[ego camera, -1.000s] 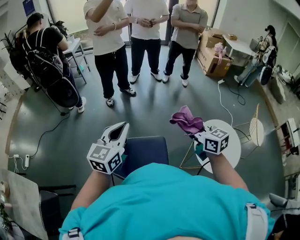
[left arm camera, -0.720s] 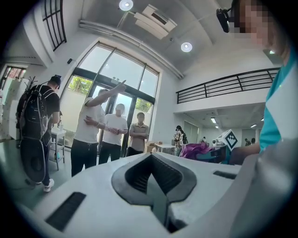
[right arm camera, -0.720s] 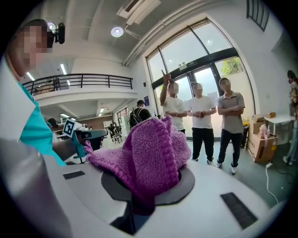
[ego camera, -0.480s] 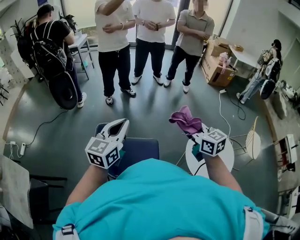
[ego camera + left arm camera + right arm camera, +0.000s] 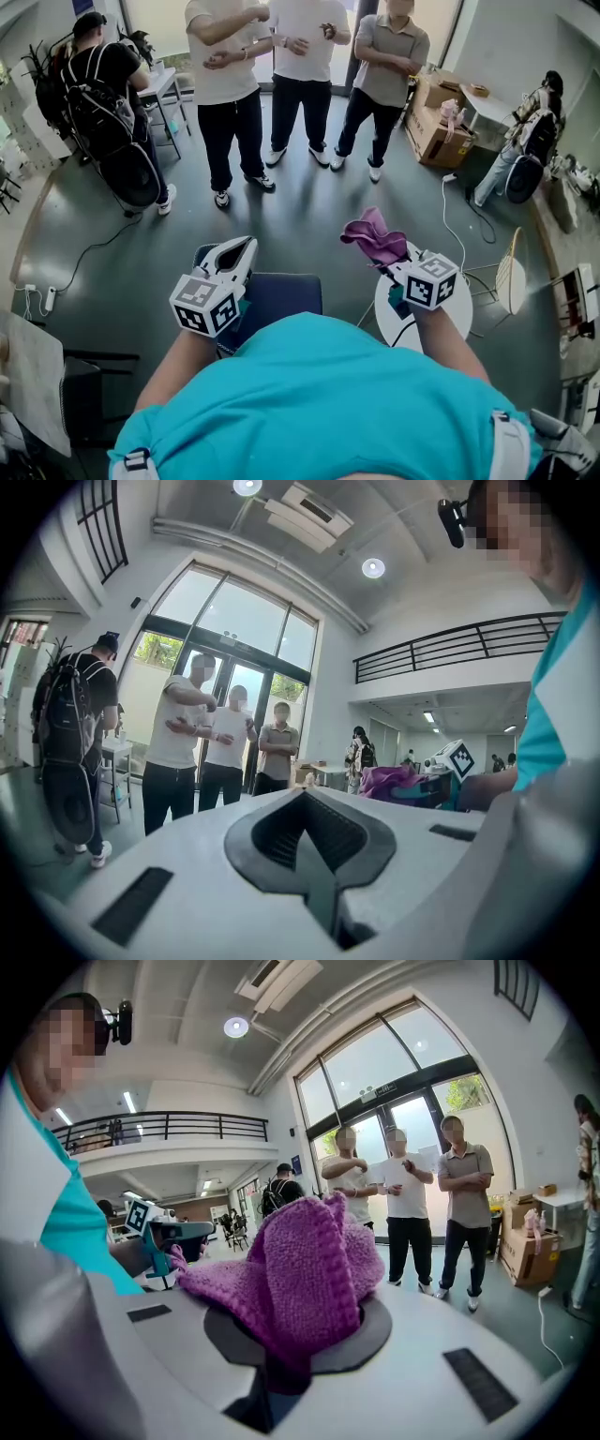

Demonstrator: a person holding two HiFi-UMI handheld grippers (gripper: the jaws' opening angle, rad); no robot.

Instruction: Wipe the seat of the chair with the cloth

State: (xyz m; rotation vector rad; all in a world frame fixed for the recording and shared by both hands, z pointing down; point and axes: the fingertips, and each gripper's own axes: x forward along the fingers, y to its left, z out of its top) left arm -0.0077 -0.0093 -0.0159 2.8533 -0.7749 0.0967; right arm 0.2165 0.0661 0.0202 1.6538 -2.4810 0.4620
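A large open hall of an office building: tall glazed entrance front [image 5: 394, 1063] at upper right of the right gripper view, railed mezzanine [image 5: 450, 653], recessed ceiling lights [image 5: 373, 568], dark grey floor [image 5: 300, 216], cardboard boxes [image 5: 433, 131] and standing onlookers [image 5: 225, 84] at the top of the head view.

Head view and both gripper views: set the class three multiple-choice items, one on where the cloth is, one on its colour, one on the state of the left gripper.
1. Where is the cloth?
A. Spread on the chair seat
B. In the right gripper
C. In the left gripper

2. What colour is the cloth?
A. Purple
B. Green
C. White

3. How do the left gripper's jaws stand?
A. Wide apart
B. Shut on the cloth
C. Shut, nothing between them

Key:
1 B: the right gripper pinches the cloth, off the chair seat.
2 A: the right gripper view shows purple knit.
3 C: the left gripper view shows its pads meeting, empty.
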